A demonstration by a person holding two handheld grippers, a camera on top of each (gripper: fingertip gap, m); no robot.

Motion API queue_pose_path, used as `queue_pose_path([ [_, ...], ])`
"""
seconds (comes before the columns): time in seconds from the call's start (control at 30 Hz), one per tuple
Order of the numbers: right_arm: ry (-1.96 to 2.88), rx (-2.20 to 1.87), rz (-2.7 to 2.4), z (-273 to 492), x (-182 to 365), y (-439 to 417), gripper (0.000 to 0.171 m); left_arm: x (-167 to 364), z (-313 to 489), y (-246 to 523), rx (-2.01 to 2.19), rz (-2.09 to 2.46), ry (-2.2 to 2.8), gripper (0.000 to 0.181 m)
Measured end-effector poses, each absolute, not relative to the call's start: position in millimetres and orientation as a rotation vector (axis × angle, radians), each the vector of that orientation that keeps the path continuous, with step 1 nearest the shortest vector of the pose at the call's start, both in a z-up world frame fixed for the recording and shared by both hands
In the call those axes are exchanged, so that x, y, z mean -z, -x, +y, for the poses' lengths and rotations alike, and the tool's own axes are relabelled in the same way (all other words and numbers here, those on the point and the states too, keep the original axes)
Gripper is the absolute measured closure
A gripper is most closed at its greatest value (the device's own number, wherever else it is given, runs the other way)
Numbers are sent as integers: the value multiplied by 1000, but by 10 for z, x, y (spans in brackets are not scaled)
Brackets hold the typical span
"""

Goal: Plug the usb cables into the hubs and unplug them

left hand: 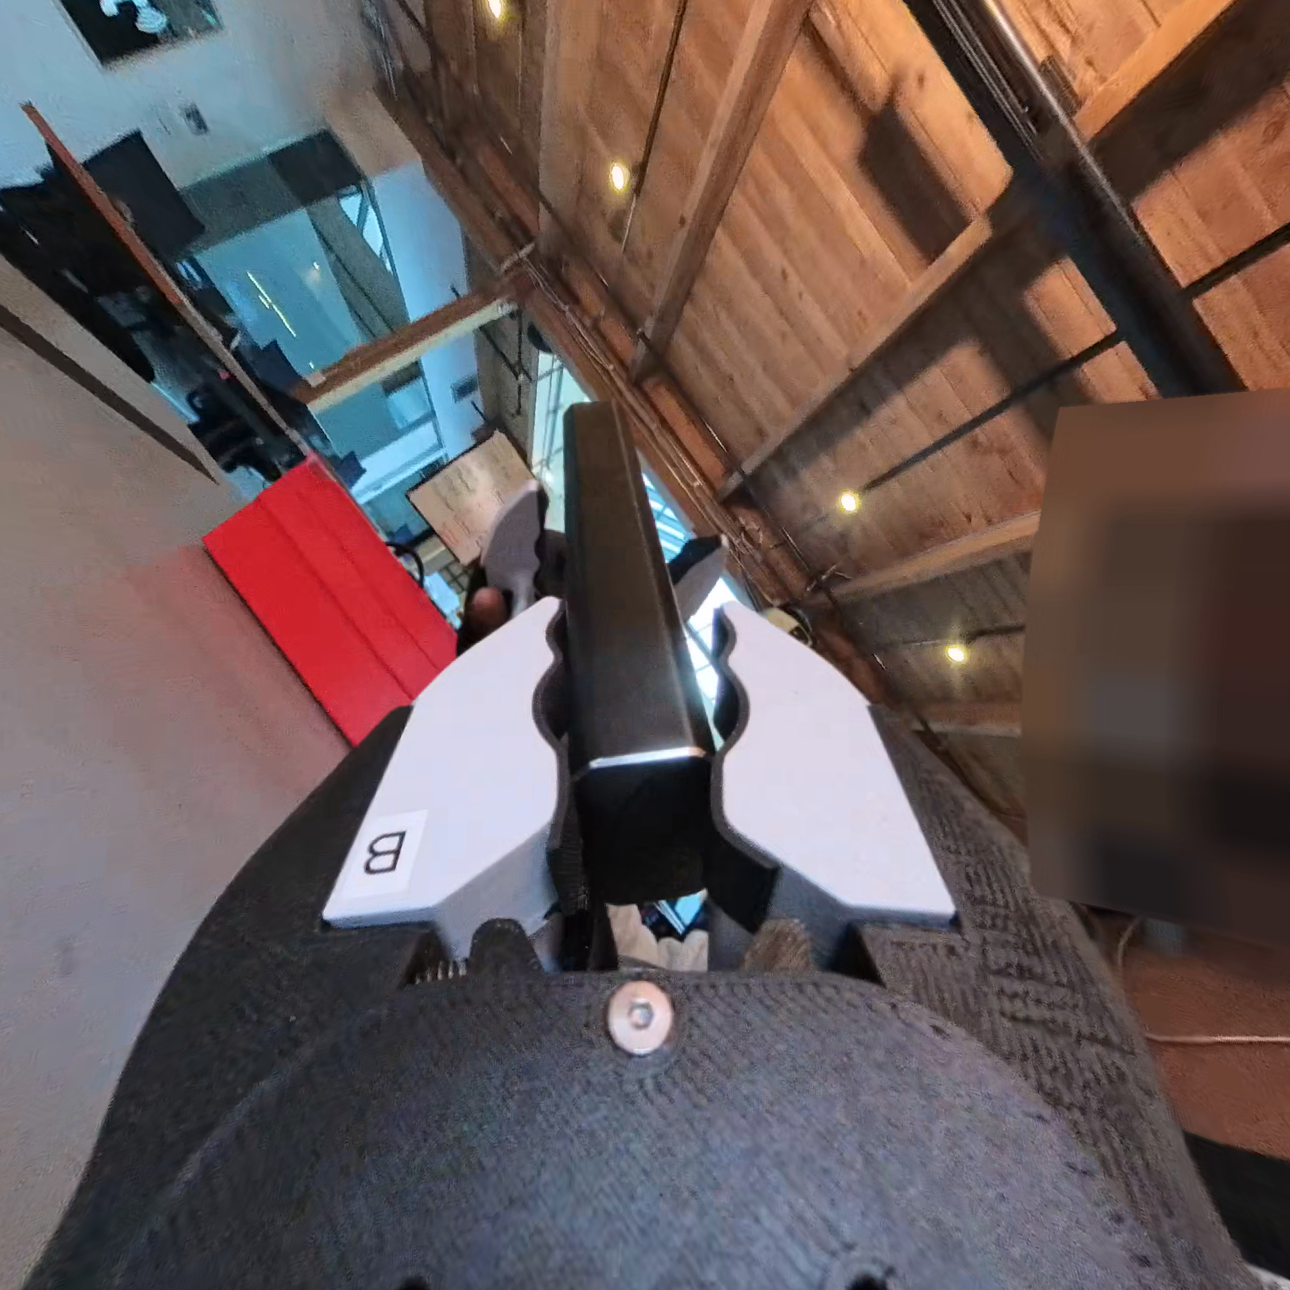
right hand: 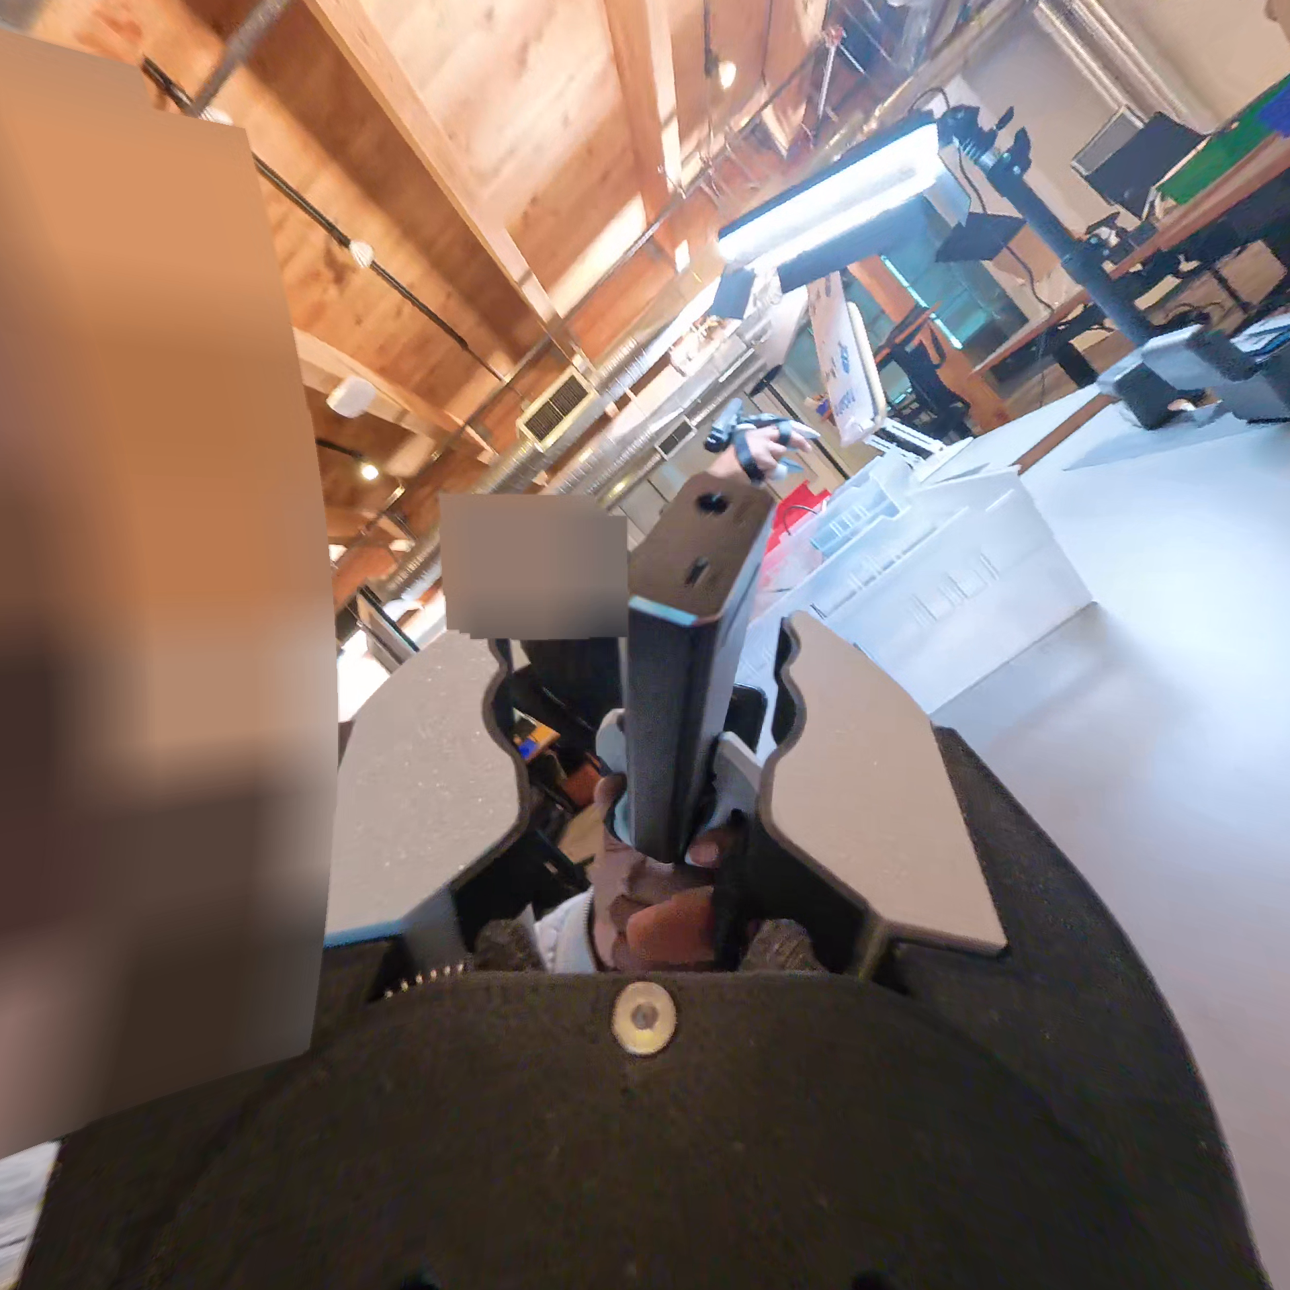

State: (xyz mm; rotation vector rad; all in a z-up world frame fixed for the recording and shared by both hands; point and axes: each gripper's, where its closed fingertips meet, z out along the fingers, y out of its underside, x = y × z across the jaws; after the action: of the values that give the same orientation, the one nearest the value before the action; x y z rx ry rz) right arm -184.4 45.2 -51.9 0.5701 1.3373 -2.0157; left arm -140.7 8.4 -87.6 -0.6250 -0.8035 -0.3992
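A black, bar-shaped USB hub (left hand: 621,600) stands upright between my left gripper's (left hand: 636,614) grey fingers, which are shut on its lower end. In the right wrist view the same hub (right hand: 691,656) shows two small ports on its end face. My left gripper (right hand: 670,761) clamps it from below there. My right gripper (right hand: 642,632) is open, its fingers wide on either side of the hub and apart from it. Its fingers (left hand: 516,544) also show past the hub in the left wrist view. No USB cable is clearly in view. Both cameras tilt up toward the ceiling.
A white table (right hand: 1152,628) lies to the right, with clear plastic bins (right hand: 942,558) on it. A light bar on a black stand (right hand: 838,188) rises behind. A person's hand with another gripper (right hand: 761,447) is far off. A red panel (left hand: 314,579) stands at the left.
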Motion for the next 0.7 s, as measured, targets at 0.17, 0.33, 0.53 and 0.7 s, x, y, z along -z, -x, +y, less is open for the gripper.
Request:
queue_pose_path([
  [0.17,-653,2152,1569,312,632,1883,138,872,171,1403,273,-768,662,142],
  [0.33,-610,2313,1561,449,470,1877,142,1048,301,1488,181,-846,866,125],
  [0.53,-629,2490,1942,530,596,2057,143,1296,155,1622,-171,-982,1155,101],
  [0.7,-807,2449,2185,583,898,2359,143,1185,167,1545,-311,-903,1262,103],
])
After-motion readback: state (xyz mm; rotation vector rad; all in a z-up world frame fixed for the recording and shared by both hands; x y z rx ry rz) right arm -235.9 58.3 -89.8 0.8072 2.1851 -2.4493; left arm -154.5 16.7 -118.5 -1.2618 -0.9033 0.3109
